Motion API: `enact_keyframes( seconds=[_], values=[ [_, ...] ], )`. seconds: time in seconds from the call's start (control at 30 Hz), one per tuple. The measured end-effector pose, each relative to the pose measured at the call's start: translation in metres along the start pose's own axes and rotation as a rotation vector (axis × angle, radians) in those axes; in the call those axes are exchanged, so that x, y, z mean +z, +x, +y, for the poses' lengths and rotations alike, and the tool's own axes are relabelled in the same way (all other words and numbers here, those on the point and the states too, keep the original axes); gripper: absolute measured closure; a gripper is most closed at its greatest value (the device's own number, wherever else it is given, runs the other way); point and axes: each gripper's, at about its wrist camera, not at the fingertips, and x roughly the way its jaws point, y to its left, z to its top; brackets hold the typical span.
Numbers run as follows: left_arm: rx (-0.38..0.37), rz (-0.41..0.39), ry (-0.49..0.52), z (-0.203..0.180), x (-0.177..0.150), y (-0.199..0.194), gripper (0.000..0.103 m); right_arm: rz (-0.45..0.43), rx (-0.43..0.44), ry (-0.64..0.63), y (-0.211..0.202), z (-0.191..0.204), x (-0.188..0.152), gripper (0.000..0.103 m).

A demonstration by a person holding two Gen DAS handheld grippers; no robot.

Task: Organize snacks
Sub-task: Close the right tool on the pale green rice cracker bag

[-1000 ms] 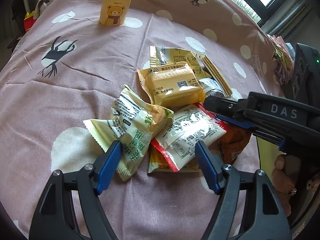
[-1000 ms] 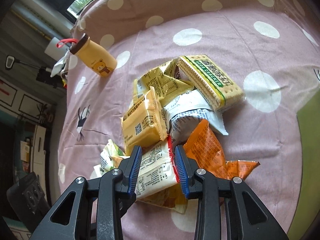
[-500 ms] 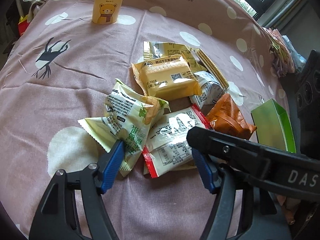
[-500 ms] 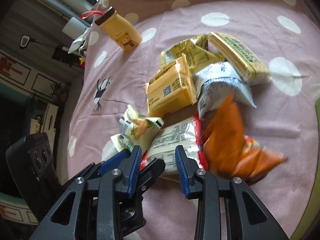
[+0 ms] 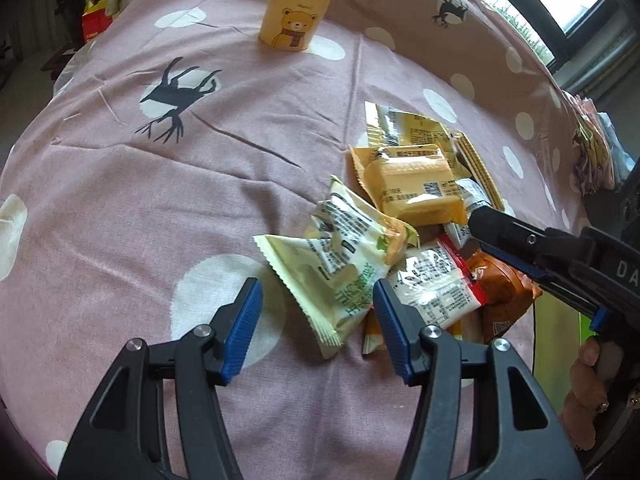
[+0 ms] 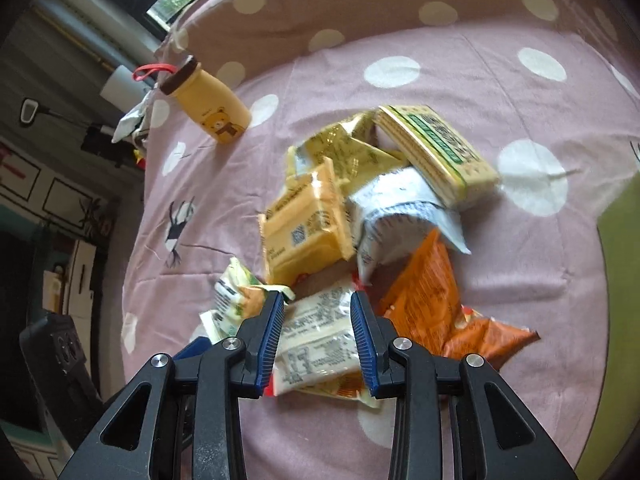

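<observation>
**A:** While the left gripper (image 5: 316, 304) hung over it, where did the pale green crinkly foil snack packet (image 5: 332, 276) lie?

**B:** On the pink, white-dotted sheet (image 5: 200, 200), at the outer side of the snack heap and well in from the sheet's edges. One end leaned on the white plastic packet with red edges (image 5: 436, 280). Its free sawtooth-sealed corner pointed between the blue fingers (image 5: 242, 320).

**A:** And the fingers?

**B:** They were half-wide and had just been closing, with the packet's corner between them. One pad was at the packet's edge and the other stood clear of it, so nothing was gripped yet.

**A:** And the right gripper (image 6: 319, 312)?

**B:** Its fingers were narrow, as close as they go, poised over that white packet. I couldn't see them clamping anything.

**A:** How would the green packet handle?

**B:** I judged it light, puffy and slick. The foil would give and slide, and the contents would probably crush under a hard squeeze. The flat sealed end looked the safest hold, being thin, stiff and ridged. Pinching the plump middle could let it squirt out, and lifting might drag the white packet it touched.
</observation>
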Motion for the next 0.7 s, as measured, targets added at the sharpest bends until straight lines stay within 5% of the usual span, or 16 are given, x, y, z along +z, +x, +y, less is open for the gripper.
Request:
enact_keyframes(
  seconds=[0.07,0.13,0.17,0.3,0.37,0.7],
  values=[
    [0.002,0.013,-0.013,0.003,0.001,0.004,0.037,0.011,0.047,-0.045,0.01,0.014,0.005,0.066],
    [-0.01,0.025,-0.013,0.003,0.0,0.007,0.037,0.037,0.07,-0.064,0.025,0.023,0.009,0.044],
    [-0.021,0.028,-0.013,0.001,0.0,0.008,0.037,0.048,0.062,-0.071,0.033,0.027,0.01,0.041],
    [-0.036,0.034,0.0,-0.004,0.001,0.015,0.042,0.099,0.053,-0.097,0.059,0.036,0.011,0.04],
    [-0.034,0.025,0.009,-0.006,0.001,0.015,0.057,0.129,0.07,-0.114,0.07,0.039,0.006,0.04],
    [-0.023,-0.046,0.05,-0.013,-0.003,0.001,0.064,0.119,0.128,-0.121,0.065,0.035,-0.011,0.054]
  ],
)
